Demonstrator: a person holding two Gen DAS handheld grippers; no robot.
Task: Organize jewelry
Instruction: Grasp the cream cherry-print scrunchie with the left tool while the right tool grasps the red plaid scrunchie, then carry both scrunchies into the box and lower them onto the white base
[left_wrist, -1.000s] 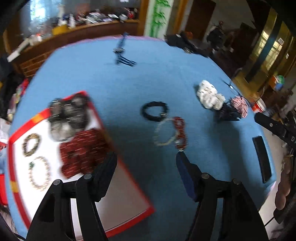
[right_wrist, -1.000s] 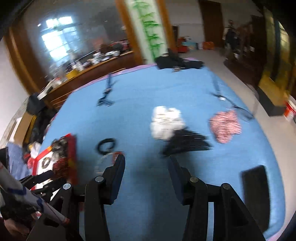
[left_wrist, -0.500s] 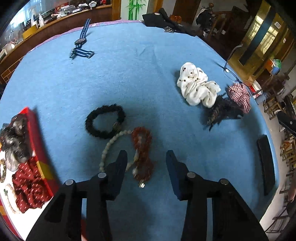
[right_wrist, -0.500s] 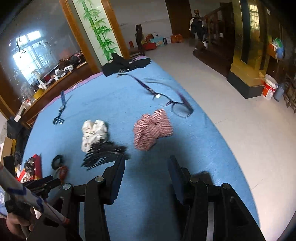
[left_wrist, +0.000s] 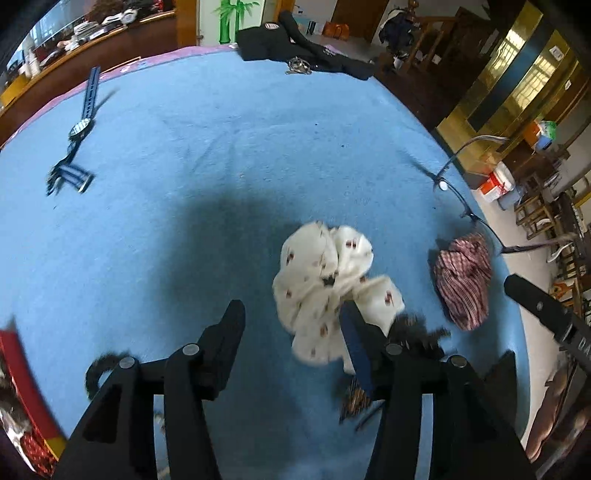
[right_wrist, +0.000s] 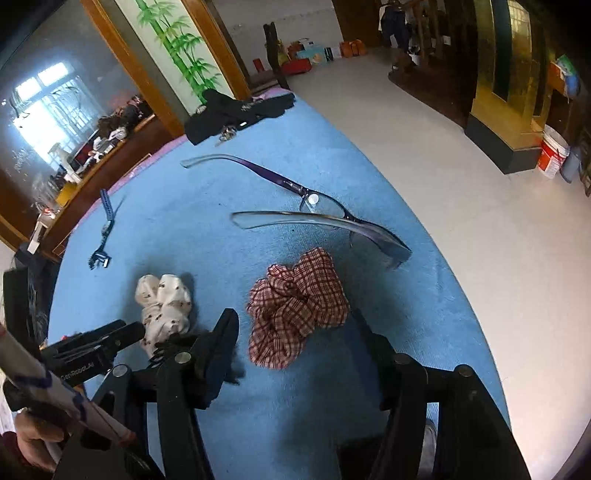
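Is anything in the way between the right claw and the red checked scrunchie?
Nothing visible is. The right gripper hangs over the red checked scrunchie, its jaws opening, with the scrunchie showing in the gap between them. The black frilly scrunchie lies off to one side by one finger, and the glasses lie farther away.

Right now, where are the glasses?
In the right wrist view the glasses lie open on the blue table near its right edge, just beyond the red checked scrunchie.
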